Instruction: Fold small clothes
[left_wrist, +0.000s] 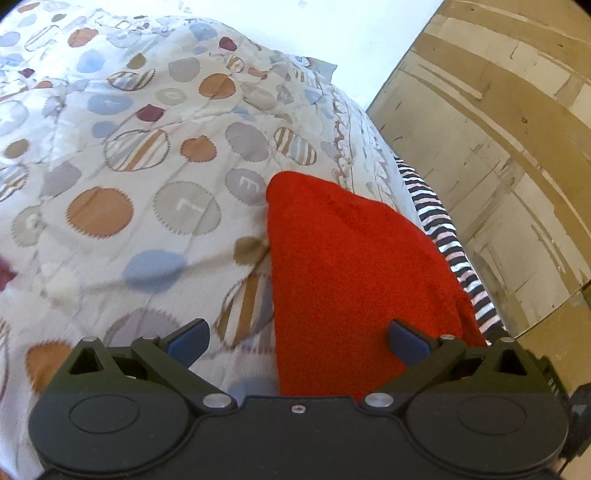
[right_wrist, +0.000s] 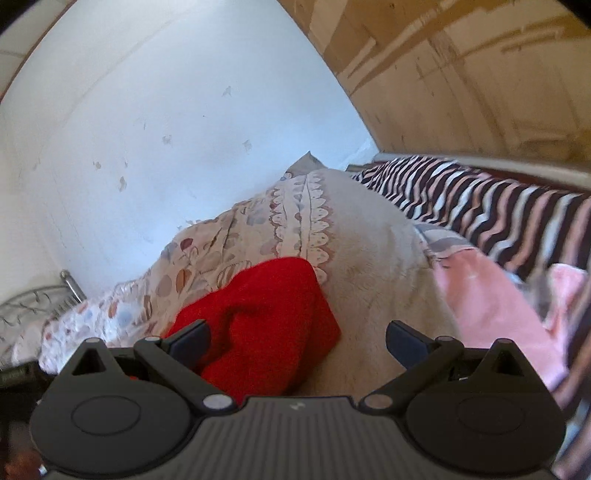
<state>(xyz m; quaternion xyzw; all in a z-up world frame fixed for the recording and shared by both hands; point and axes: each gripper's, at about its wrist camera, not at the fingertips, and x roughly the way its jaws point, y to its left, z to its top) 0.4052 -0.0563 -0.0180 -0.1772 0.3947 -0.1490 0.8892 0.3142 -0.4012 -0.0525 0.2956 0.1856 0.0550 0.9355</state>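
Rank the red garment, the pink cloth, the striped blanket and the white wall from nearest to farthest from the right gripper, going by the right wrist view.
1. Red garment: under the right gripper's left finger.
2. Pink cloth: off to the right.
3. Striped blanket: right, behind the pink cloth.
4. White wall: beyond the bed.

Counts on the bed
One red garment (left_wrist: 354, 273), one pink cloth (right_wrist: 491, 302), one striped blanket (right_wrist: 480, 206), one patterned quilt (left_wrist: 129, 166).

Open patterned bedspread (left_wrist: 110, 192) left; wall (left_wrist: 498, 147) close right.
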